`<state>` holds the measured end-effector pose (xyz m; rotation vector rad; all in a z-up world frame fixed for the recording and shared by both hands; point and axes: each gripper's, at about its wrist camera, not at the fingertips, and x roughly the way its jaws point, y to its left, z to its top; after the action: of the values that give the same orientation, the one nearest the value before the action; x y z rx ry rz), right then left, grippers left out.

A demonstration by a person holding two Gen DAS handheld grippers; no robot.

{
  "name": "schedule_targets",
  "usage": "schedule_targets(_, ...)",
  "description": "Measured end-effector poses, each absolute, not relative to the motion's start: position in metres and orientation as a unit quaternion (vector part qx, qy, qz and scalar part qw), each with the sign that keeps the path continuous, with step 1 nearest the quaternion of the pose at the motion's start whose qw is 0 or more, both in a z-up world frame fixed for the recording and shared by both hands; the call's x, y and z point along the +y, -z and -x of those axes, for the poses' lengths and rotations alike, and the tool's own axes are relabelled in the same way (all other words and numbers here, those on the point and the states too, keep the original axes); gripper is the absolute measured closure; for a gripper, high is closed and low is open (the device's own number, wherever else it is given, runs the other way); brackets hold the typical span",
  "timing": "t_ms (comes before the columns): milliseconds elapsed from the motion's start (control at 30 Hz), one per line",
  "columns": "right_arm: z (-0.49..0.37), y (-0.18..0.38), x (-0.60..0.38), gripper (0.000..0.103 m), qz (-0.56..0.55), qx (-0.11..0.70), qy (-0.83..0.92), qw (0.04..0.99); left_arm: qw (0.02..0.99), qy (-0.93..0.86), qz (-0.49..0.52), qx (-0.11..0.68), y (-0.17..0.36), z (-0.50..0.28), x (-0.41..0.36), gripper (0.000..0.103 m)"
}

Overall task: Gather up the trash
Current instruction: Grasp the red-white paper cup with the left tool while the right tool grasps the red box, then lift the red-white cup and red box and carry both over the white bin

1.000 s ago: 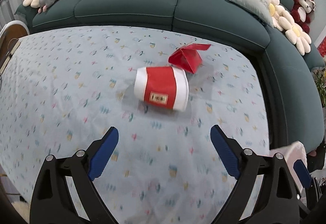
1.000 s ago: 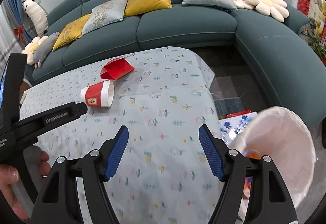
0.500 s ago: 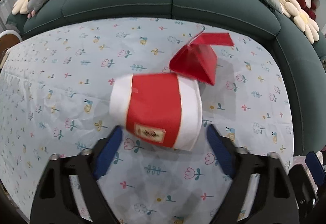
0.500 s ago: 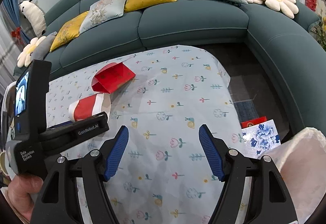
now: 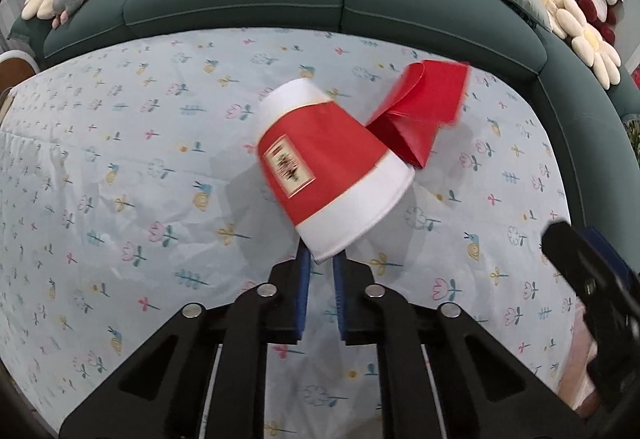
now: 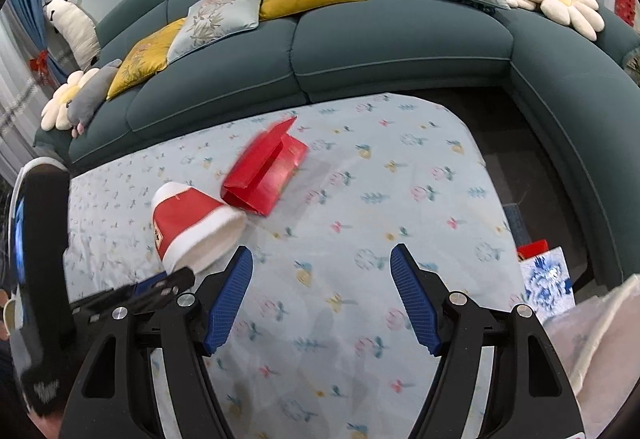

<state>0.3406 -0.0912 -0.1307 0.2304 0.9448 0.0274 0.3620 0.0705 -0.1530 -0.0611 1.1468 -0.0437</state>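
A red and white paper cup (image 5: 326, 167) is pinched at its rim by my left gripper (image 5: 319, 259), which is shut on it and holds it tilted above the table. The cup also shows in the right wrist view (image 6: 188, 225). A folded red paper packet (image 5: 420, 115) lies on the table just behind the cup, and shows in the right wrist view (image 6: 266, 171). My right gripper (image 6: 320, 295) is open and empty over the table's near right part. A white trash bag (image 6: 600, 351) sits at the lower right.
The table has a light blue flowered cloth (image 6: 360, 239). A dark green curved sofa (image 6: 400, 39) with cushions wraps around the far and right sides. A blue and white bag (image 6: 548, 279) lies on the floor right of the table.
My left gripper moved in on the cup, shut on its rim and lifted it tilted off the cloth. My right gripper moved forward over the table and stayed open.
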Motion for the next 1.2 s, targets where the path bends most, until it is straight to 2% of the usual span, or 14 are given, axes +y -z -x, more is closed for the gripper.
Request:
schedule_targets(333, -0.363, 0.130, -0.075, 0.034, -0.103, 0.452, -0.022, 0.886, 0.847, 0.027, 0.056, 0.528, 0.140, -0.357, 0.094, 0.100)
schedule_targets(633, -0.386, 0.140, -0.070, 0.034, -0.127, 0.465, -0.034, 0.876, 0.854, 0.022, 0.063, 0.517, 0.131, -0.349, 0.103, 0.100)
schedule_targets(800, -0.408, 0.147, -0.063, 0.038, -0.145, 0.470, -0.045, 0.870, 0.856, 0.015, 0.072, 0.512, 0.128, -0.352, 0.114, 0.100)
schedule_targets(933, -0.424, 0.159, -0.054, 0.050, -0.151, 0.485, -0.054, 0.860, 0.858, 0.011, 0.069, 0.508, 0.125, -0.356, 0.118, 0.100)
schedule_targets(967, -0.427, 0.162, -0.051, 0.056, -0.151, 0.488, -0.056, 0.858, 0.859, 0.011, 0.069, 0.508, 0.124, -0.357, 0.119, 0.100)
schedule_targets(1000, -0.428, 0.164, -0.049, 0.068, -0.150, 0.490, -0.057, 0.857, 0.859, 0.011, 0.068, 0.507, 0.124, -0.357, 0.119, 0.100)
schedule_targets(1033, -0.428, 0.166, -0.048, 0.075, -0.152, 0.493, -0.059, 0.855, 0.859, 0.011, 0.067, 0.507, 0.124, -0.357, 0.120, 0.100)
schedule_targets(1067, -0.428, 0.168, -0.047, 0.087, -0.156, 0.495, -0.065, 0.852, 0.860, 0.011, 0.066, 0.506, 0.123, -0.357, 0.120, 0.100)
schedule_targets(1100, -0.427, 0.168, -0.046, 0.095, -0.158, 0.494, -0.068, 0.852, 0.860, 0.011, 0.064, 0.506, 0.122, -0.357, 0.119, 0.100)
schedule_targets(1200, -0.416, 0.161, -0.047, 0.098, -0.161, 0.485, -0.073, 0.857, 0.861, 0.015, 0.063, 0.505, 0.120, -0.354, 0.118, 0.100)
